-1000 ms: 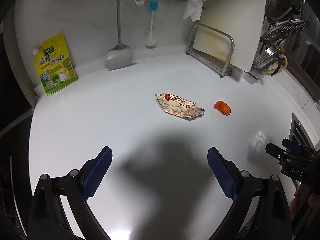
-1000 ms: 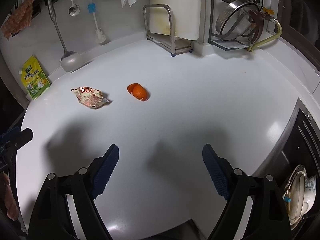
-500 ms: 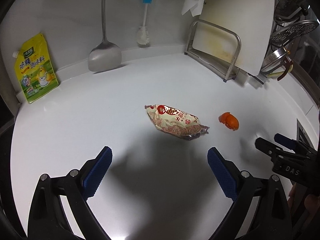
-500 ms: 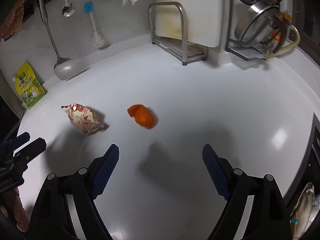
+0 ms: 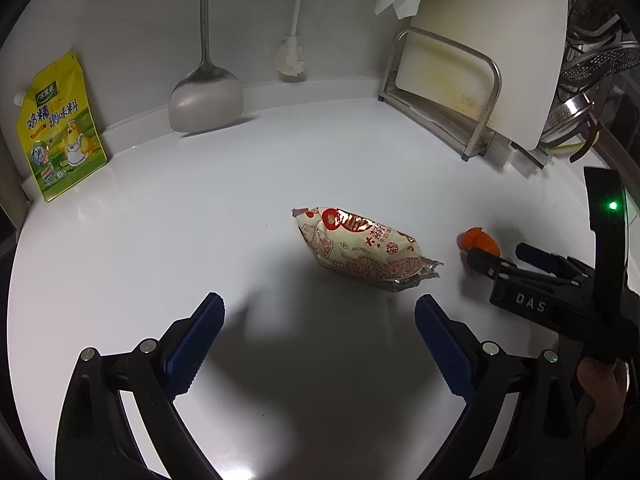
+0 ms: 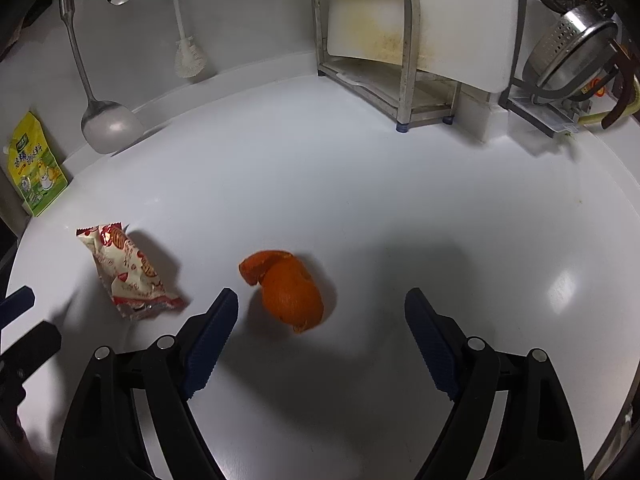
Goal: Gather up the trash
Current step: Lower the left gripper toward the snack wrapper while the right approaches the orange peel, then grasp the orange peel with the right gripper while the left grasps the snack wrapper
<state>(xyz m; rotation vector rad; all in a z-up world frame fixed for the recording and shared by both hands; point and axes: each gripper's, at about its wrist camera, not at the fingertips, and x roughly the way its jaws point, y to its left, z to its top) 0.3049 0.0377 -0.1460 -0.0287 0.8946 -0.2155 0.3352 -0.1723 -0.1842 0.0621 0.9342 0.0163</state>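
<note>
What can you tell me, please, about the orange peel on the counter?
The orange peel is one curled piece, bright orange with a dimpled rind, a torn flap folded up at its far-left end. It lies loose on the white counter, to the right of the wrapper and apart from it. The right gripper is open, and the peel sits just ahead of the gap between its blue fingers, nearer the left one; contact cannot be confirmed. In the left wrist view it is partly hidden behind that gripper.
</note>
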